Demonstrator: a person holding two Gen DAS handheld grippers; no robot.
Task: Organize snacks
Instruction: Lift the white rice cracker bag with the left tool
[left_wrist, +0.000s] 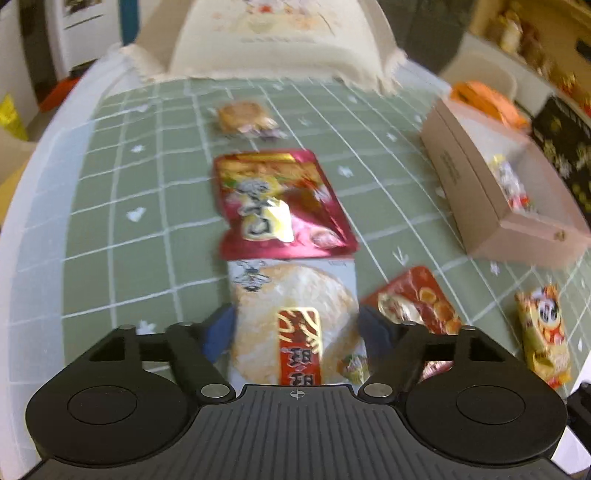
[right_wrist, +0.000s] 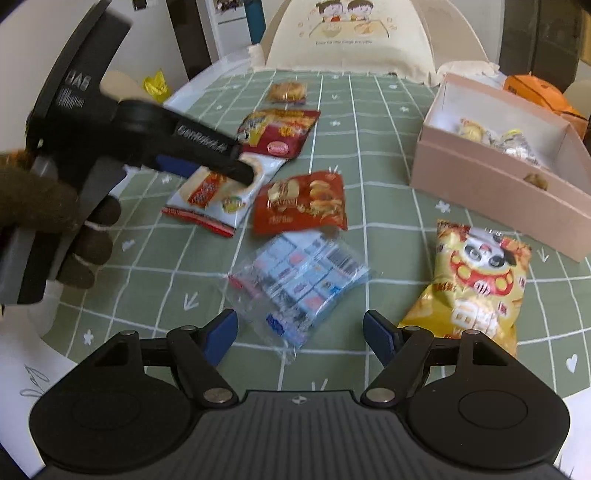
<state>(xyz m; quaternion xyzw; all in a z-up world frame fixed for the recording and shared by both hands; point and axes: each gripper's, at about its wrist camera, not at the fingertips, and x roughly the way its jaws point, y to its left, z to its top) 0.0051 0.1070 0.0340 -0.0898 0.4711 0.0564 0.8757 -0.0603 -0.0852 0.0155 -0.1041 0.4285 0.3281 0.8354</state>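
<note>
On the table (right_wrist: 388, 122) with the green checked cloth, the open pink cardboard box (right_wrist: 491, 177) sits at upper right. The yellow panda snack bag (right_wrist: 476, 280) lies below it, and the clear packet of small blue-white sachets (right_wrist: 299, 280) at centre.

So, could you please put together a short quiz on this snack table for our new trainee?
1. True or false: the pink box is empty.
2. Which packet lies between the fingers of the left gripper? A white rice-cracker packet; B yellow panda bag; C red crisp packet.
3. What lies just ahead of the open right gripper?
Key: 1 false, it holds wrapped sweets. 2 A. 3 the clear bag of small packs.
</note>
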